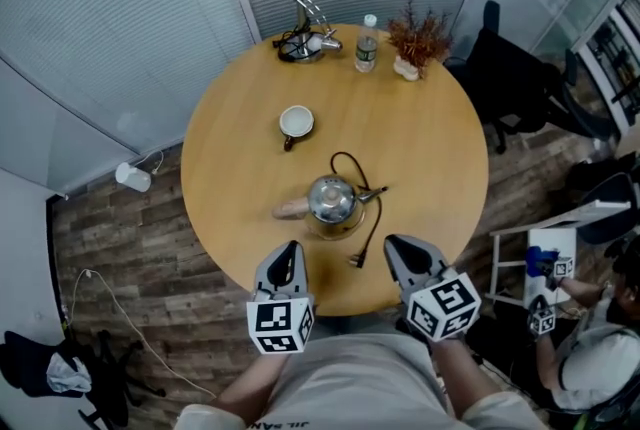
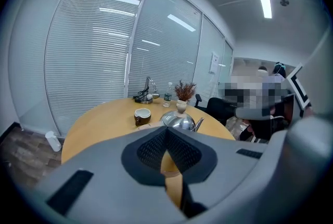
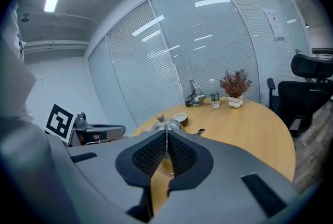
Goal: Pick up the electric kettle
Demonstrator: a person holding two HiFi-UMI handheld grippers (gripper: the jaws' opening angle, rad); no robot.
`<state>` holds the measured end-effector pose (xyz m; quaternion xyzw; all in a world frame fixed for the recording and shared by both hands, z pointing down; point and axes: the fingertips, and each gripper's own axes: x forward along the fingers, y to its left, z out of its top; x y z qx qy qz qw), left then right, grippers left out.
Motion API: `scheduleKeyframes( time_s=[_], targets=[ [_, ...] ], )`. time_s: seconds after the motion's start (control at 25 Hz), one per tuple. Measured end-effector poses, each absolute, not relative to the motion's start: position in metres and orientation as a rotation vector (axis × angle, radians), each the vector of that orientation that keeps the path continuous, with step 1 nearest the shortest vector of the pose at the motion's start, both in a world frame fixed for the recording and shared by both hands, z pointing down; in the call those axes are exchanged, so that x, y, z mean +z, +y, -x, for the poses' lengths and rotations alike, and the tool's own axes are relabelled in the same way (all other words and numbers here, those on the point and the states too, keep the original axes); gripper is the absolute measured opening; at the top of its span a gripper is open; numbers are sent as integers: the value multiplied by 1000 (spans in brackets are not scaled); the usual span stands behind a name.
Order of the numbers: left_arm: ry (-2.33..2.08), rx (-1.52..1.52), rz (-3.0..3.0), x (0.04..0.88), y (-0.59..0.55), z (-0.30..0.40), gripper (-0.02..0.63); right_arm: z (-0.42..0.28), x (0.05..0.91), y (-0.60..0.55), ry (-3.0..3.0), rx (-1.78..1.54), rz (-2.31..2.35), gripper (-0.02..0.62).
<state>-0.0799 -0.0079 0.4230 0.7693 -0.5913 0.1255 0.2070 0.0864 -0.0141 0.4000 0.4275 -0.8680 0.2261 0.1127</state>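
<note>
A shiny steel electric kettle (image 1: 331, 200) stands on the round wooden table (image 1: 440, 168), near its front edge. Its wooden handle (image 1: 291, 209) points left and its spout points right. A black cord (image 1: 372, 233) runs from it to a loose plug. My left gripper (image 1: 291, 248) hovers just in front of the kettle on the left, jaws shut and empty. My right gripper (image 1: 397, 244) is in front on the right, pads together and also empty. The kettle (image 2: 179, 121) shows just over the shut left gripper (image 2: 166, 129). In the right gripper view the kettle (image 3: 165, 125) peeks above the right gripper (image 3: 166, 132).
A brown cup (image 1: 296, 123) sits behind the kettle. At the table's far edge stand a metal stand with cables (image 1: 305, 43), a water bottle (image 1: 367, 43) and a dried plant (image 1: 420, 38). A black office chair (image 1: 520, 83) is at right, and a seated person (image 1: 590, 368) at lower right.
</note>
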Motion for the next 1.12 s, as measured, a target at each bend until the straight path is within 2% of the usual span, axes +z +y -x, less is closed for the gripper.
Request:
scheduleKeyframes(
  time_s=[0.56,0.88,1.12],
  targets=[
    [-1684,405,-2087,458,-32,99,11,-81,430,-23,-2491,719,-1264,34],
    [-1744,466,-2006,484,-40,119,172,-76,442,-27,-2484,745,-1254,32],
    [-1740,474,-1935,509,-49,131,212,-74,452,-28,-2469,774,-1245,32]
  ],
)
